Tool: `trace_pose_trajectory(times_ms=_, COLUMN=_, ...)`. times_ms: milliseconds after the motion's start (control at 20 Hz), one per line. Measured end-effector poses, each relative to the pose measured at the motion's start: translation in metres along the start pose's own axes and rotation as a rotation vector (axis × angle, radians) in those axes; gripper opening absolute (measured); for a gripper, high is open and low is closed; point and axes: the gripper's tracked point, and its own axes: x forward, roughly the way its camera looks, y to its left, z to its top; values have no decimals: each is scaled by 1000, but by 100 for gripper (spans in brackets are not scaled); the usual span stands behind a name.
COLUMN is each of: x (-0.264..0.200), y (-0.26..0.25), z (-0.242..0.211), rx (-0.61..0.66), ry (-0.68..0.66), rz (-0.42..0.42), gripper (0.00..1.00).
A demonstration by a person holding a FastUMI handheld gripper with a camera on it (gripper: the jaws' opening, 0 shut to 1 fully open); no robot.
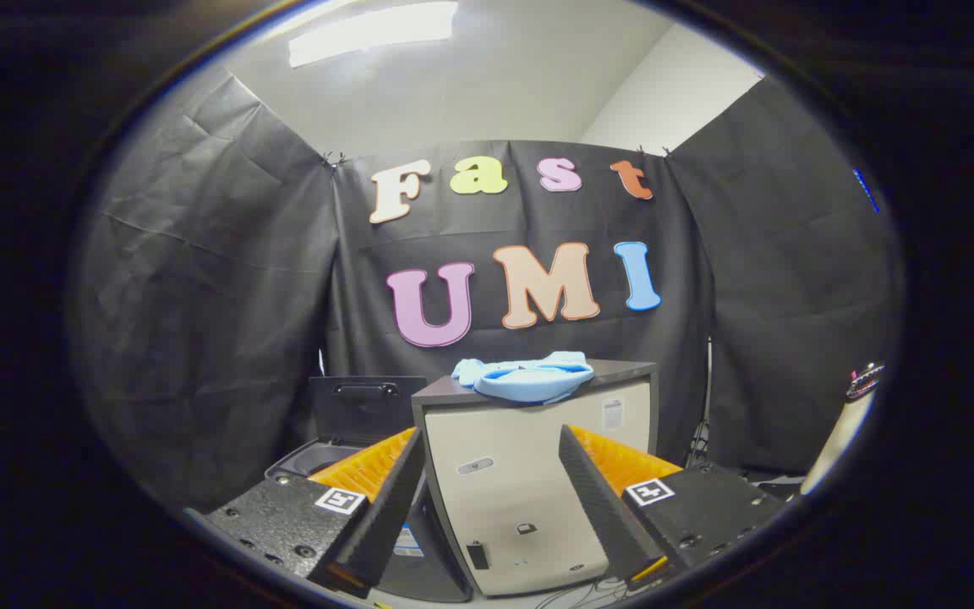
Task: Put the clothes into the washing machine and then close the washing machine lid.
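Booth: black creased cloth walls [199, 296] on three sides, clipped at the top corners; white ceiling above with one long lit strip lamp [373, 30] in the upper left of the frame.

Item 1. Cream-fronted box-shaped cabinet with a dark flat top [529, 474], standing at the centre of the frame against the back wall. Its front panel carries a small oval recess, a small label in the upper right corner and a small dark latch low down.

Item 2. Light blue crumpled cloth garment [525, 376], lying on the cabinet's dark top, toward its front edge, at the frame's centre. It rests well beyond the fingertips, untouched.

Item 3. Dark grey top-loading washing machine [318, 461], at lower left of the frame, just beside the cabinet's left side. Its black hinged lid with moulded handle [366, 406] stands raised and upright behind the opening; the drum mouth is partly hidden by the left finger.

Item 4. Two-finger gripper [487, 499], bottom of the frame: black textured pads [593, 499] backed with orange ribbed plastic, each base bearing a square black-and-white marker. The fingers stand wide apart, holding nothing, the cabinet front showing between them.

Item 5. Pale tube-like object with a dark clip [850, 406], at the right edge; too distorted to identify.
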Motion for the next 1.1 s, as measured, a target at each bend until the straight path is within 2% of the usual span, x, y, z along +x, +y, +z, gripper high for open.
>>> trace_pose_trajectory(times_ms=450, x=1, y=-18, z=0, rx=17, ry=15, rz=-32, gripper=96)
trace_pose_trajectory(times_ms=650, x=7, y=-23, z=-14, rx=3, ry=71, rz=-30, gripper=96)
trace_pose_trajectory(times_ms=900, x=28, y=-20, z=-15, rx=25, ry=96, rz=-50, gripper=96)
trace_pose_trajectory(times_ms=1100, x=52, y=-24, z=-5, rx=38, ry=122, rz=-98, gripper=96)
